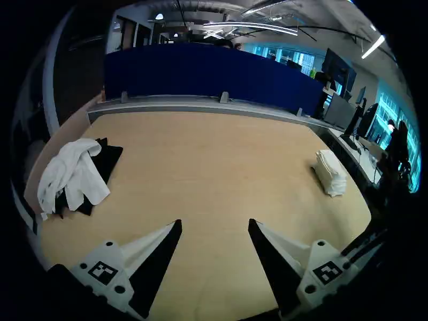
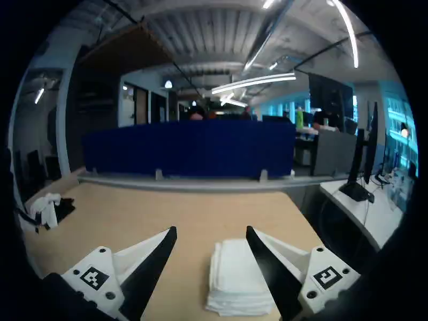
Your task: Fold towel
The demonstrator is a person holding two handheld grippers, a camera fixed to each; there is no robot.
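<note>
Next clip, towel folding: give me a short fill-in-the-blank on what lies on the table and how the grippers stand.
1. The stack of folded towels is ____ in colour.
2. The crumpled towel lies partly on a ____ cloth.
3. The left gripper and the right gripper both have their jaws ____, holding nothing.
4. Along the far edge of the table stands a ____ partition.

Missing words: white; black; open; blue.
</note>
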